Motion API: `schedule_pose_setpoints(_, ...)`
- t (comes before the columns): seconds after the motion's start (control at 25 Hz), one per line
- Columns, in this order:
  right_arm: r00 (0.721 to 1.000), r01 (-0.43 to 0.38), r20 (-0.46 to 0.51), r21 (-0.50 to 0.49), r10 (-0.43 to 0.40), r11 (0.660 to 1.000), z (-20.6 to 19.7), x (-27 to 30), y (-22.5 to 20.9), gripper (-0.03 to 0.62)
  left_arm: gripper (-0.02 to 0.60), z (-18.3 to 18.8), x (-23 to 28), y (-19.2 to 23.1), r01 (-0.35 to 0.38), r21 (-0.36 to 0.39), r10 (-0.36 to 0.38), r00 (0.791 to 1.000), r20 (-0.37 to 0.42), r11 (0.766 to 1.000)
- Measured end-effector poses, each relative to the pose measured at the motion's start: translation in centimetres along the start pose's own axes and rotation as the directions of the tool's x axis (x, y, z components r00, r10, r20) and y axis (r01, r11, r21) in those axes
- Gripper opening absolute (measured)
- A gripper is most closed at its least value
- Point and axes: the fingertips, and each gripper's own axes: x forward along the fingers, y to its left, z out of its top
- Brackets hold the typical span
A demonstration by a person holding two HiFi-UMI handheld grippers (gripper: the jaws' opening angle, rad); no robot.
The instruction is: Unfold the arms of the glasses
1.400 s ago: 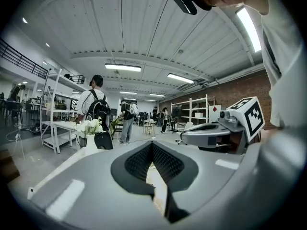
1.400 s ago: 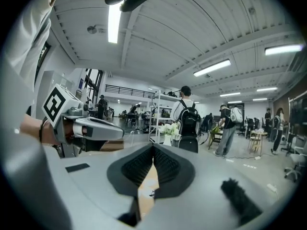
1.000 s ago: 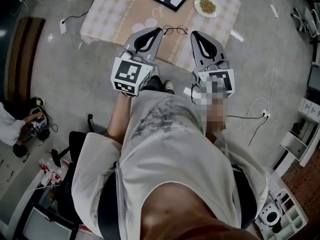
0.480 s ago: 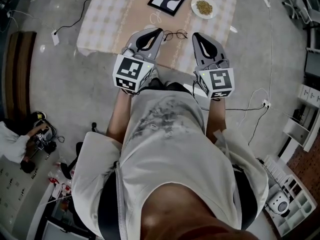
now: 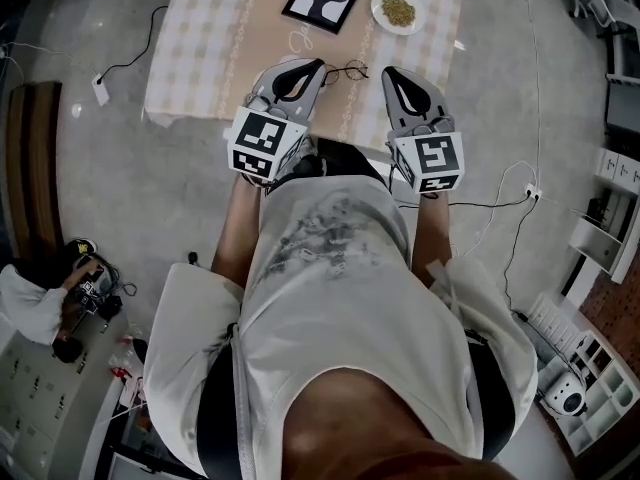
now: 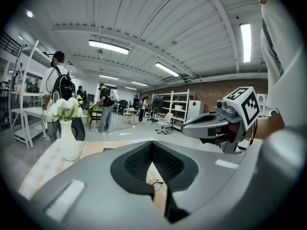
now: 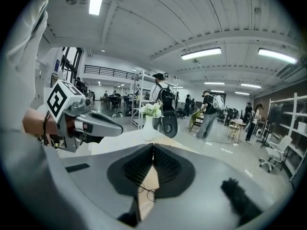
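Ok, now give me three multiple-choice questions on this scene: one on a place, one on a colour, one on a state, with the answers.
1. Where are the glasses relative to the left gripper and the right gripper?
A held by the left
B on the table, between their tips
C held by the right

2. What colour are the flowers in the vase?
A red
B white
C blue

3. How do the right gripper's jaws stand?
A wide apart
B shut on the glasses
C shut, empty

Answers:
1. B: the head view shows them lying on the cloth.
2. B: the left gripper view shows white blooms.
3. C: in its own view the tips meet with nothing between them.
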Motion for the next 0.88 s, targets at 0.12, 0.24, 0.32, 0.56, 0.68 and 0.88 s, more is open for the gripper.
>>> schedule_pose_setpoints(0.12, 1.000, -0.005, -0.015, 0.002, 0.005, 1.000, -0.7, 1.0, -0.7, 0.017, 0.011, -0.5, 1.0, 0.4, 0.011, 0.013, -0.011, 1.000, -0.024, 1.000)
schedule_pose_setpoints(0.24, 0.999, -0.010, -0.036, 0.005, 0.010, 1.000, -1.5, 2.0, -1.5, 0.017, 0.011, -1.3, 2.2, 0.8, 0.021, 0.033, -0.019, 0.998, -0.059, 0.999)
schedule_pose_setpoints(0.32, 0.999, -0.013, -0.047, 0.009, 0.013, 1.000, -2.0, 2.6, -2.0, 0.017, 0.011, -1.8, 3.0, 1.1, 0.028, 0.040, -0.025, 0.997, -0.078, 0.999)
schedule_pose_setpoints(0.56, 0.996, -0.033, -0.078, 0.007, 0.034, 0.999, -3.3, 3.7, -3.1, 0.017, 0.011, -3.1, 5.0, 1.5, 0.043, 0.035, -0.039, 0.992, -0.121, 0.998)
schedule_pose_setpoints(0.68, 0.994, -0.040, -0.097, 0.010, 0.041, 0.999, -4.2, 4.2, -3.6, 0.017, 0.011, -4.0, 6.0, 1.5, 0.058, 0.048, -0.051, 0.989, -0.139, 0.997)
schedule_pose_setpoints(0.88, 0.991, -0.050, -0.126, 0.023, 0.052, 0.998, -5.8, 4.7, -4.1, 0.017, 0.011, -5.5, 7.3, 1.1, 0.086, 0.047, -0.076, 0.980, -0.186, 0.995)
